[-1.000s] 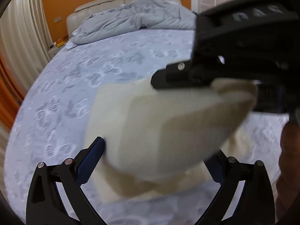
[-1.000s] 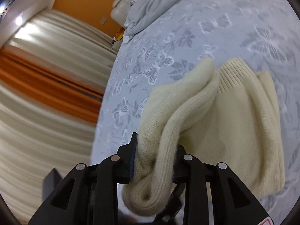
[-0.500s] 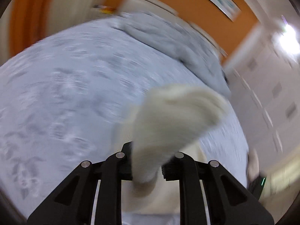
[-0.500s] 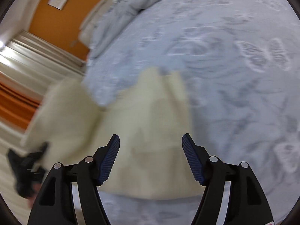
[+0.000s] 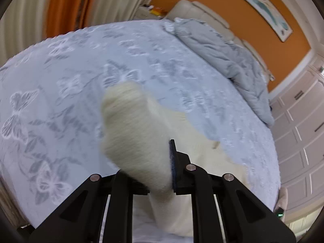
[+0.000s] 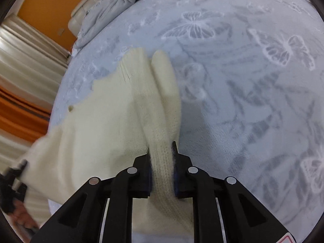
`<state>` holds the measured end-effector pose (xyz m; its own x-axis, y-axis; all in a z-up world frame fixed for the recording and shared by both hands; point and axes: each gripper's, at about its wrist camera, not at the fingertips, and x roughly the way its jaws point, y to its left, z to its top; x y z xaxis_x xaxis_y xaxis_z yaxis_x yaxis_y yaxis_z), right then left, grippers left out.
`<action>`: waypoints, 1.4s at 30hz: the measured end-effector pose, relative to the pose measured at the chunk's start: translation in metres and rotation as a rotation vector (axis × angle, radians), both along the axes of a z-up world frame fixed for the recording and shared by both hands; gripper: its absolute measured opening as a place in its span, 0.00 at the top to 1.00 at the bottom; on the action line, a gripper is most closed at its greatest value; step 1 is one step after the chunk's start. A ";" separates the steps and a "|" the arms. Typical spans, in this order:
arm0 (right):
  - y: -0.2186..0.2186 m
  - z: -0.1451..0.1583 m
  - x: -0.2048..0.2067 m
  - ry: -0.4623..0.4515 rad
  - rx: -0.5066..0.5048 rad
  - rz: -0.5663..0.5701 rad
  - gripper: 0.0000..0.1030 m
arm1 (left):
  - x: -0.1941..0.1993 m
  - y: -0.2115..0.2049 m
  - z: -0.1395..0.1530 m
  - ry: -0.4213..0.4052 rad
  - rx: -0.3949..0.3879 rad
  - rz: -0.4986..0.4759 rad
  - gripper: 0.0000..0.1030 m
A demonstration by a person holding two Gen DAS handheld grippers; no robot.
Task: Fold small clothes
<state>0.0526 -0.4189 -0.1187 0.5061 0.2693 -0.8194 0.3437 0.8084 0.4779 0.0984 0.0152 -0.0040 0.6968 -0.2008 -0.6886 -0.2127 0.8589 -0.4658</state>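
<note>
A cream knitted garment (image 5: pixel 137 133) hangs between my two grippers above the bed. My left gripper (image 5: pixel 149 174) is shut on one bunched edge of it; the knit bulges up in front of the jaws and hides the left pad. In the right wrist view the same cream garment (image 6: pixel 105 125) spreads to the left. My right gripper (image 6: pixel 162 168) is shut on a rolled fold of it. The left gripper (image 6: pixel 12 184) shows blurred at the left edge there, holding the far end.
The bed has a pale blue butterfly-print cover (image 5: pixel 60 93) (image 6: pixel 253 81). A crumpled grey duvet (image 5: pixel 222 60) lies by the cream headboard (image 5: pixel 202 16). Orange and cream curtains (image 5: pixel 66 6) hang on one side, white wardrobe doors (image 5: pixel 299 125) on the other.
One second ago my left gripper was open and my right held the garment. Half a second ago the left had shut on it and the right stood open. Now both are shut on it.
</note>
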 end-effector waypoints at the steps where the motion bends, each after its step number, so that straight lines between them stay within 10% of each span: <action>1: -0.003 0.001 0.001 -0.004 0.024 -0.002 0.84 | -0.001 -0.008 0.008 -0.022 0.013 -0.021 0.89; 8: -0.038 0.013 -0.024 -0.132 0.193 -0.127 0.72 | -0.016 -0.143 0.069 -0.243 0.203 -0.402 0.88; 11: -0.049 0.024 -0.034 -0.203 0.182 -0.174 0.48 | -0.023 -0.200 0.034 -0.181 0.316 -0.579 0.83; 15: -0.055 0.023 -0.030 -0.221 0.244 -0.169 0.48 | -0.045 -0.258 -0.056 -0.009 0.584 -0.821 0.72; 23: -0.021 0.043 0.012 -0.245 0.305 -0.005 0.40 | -0.065 -0.207 -0.051 -0.025 0.430 -0.735 0.53; 28: 0.012 0.047 0.070 -0.159 0.272 0.169 0.28 | -0.085 -0.193 -0.035 -0.149 0.506 -0.695 0.17; 31: 0.031 0.023 0.100 -0.026 0.198 0.195 0.28 | -0.076 -0.187 -0.054 -0.080 0.632 -0.672 0.17; 32: 0.036 0.018 0.106 -0.004 0.190 0.196 0.38 | -0.070 -0.182 -0.064 -0.033 0.652 -0.666 0.17; 33: 0.042 0.019 0.110 -0.007 0.185 0.211 0.75 | -0.066 -0.178 -0.070 -0.011 0.653 -0.658 0.19; 34: 0.046 0.025 0.112 -0.017 0.177 0.235 0.82 | -0.067 -0.176 -0.071 -0.010 0.651 -0.650 0.26; 39: 0.019 0.112 0.082 -0.291 0.242 0.250 0.85 | -0.061 -0.175 -0.055 -0.063 0.551 -0.644 0.55; 42: -0.019 0.094 0.061 -0.265 0.203 0.151 0.85 | -0.063 -0.194 -0.054 -0.069 0.543 -0.698 0.58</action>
